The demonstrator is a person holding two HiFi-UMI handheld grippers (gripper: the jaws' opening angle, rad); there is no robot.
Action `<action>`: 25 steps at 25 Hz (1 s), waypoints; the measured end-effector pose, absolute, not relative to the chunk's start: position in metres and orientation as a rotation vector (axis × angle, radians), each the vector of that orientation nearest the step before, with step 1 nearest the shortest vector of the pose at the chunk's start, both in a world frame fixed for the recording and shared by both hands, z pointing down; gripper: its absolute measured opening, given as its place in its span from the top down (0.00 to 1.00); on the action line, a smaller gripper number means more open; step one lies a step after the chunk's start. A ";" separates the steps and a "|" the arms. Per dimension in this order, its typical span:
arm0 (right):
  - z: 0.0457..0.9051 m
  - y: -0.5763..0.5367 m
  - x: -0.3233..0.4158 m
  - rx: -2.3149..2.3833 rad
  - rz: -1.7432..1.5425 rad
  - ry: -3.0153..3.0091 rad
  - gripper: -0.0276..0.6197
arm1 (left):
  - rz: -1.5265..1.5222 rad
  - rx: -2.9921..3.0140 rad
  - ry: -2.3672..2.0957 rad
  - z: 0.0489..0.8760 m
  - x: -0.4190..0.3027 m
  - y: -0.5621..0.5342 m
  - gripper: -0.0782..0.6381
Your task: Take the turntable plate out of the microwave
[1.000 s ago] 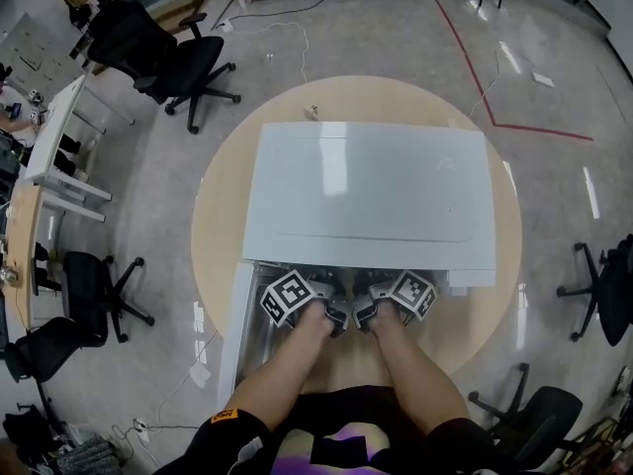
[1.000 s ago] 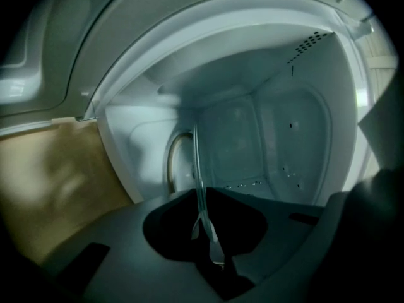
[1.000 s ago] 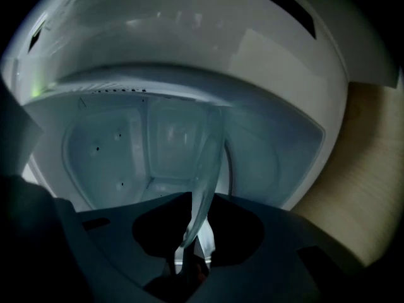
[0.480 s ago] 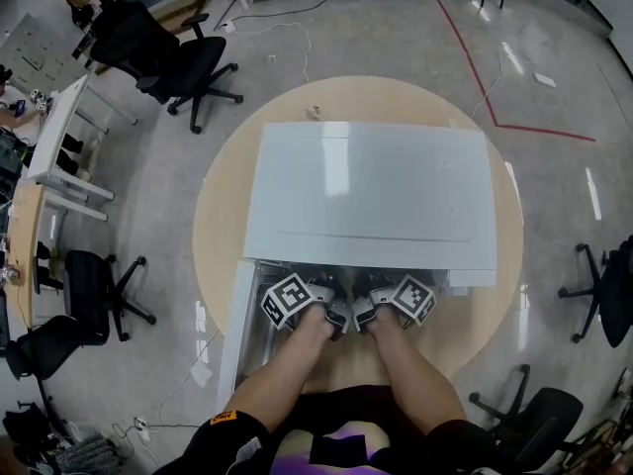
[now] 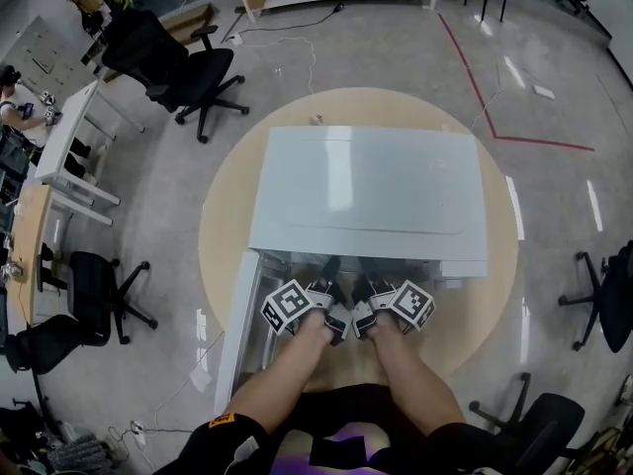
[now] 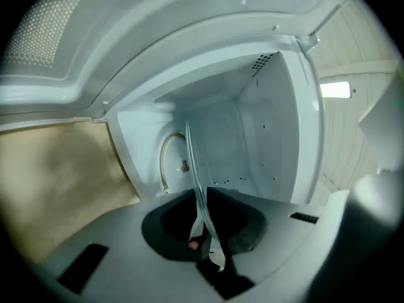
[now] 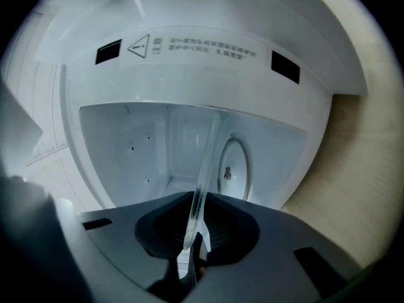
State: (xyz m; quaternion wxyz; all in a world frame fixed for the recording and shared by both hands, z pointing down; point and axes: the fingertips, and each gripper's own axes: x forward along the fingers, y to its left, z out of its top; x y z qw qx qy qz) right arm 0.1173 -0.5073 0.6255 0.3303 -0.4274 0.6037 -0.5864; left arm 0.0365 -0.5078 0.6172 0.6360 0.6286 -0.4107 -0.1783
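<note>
Plate [image 6: 197, 188] clamped in left gripper [image 6: 202, 242], right gripper [image 7: 196, 245]

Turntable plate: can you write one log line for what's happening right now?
left gripper: shut on turntable plate | right gripper: shut on turntable plate | microwave: door open | roller ring: uncovered inside

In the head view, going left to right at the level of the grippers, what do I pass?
black office chair → open microwave door → left gripper → right gripper → right-edge chair. Both grippers' fingers clamp the turntable plate.
</note>
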 end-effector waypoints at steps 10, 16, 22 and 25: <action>0.587 -0.468 0.113 -1.008 -1.456 1.689 0.87 | -0.477 1.477 -0.960 0.587 0.034 -0.460 0.76; 0.569 -0.435 0.110 -0.975 -1.459 1.762 0.87 | -0.534 1.474 -0.980 0.571 0.033 -0.424 0.76; 0.569 -0.404 0.110 -0.963 -1.496 1.808 0.87 | -0.584 1.463 -1.009 0.567 0.031 -0.390 0.76; 0.568 -0.388 0.108 -0.946 -1.508 1.815 0.87 | -0.589 1.459 -1.019 0.565 0.030 -0.373 0.76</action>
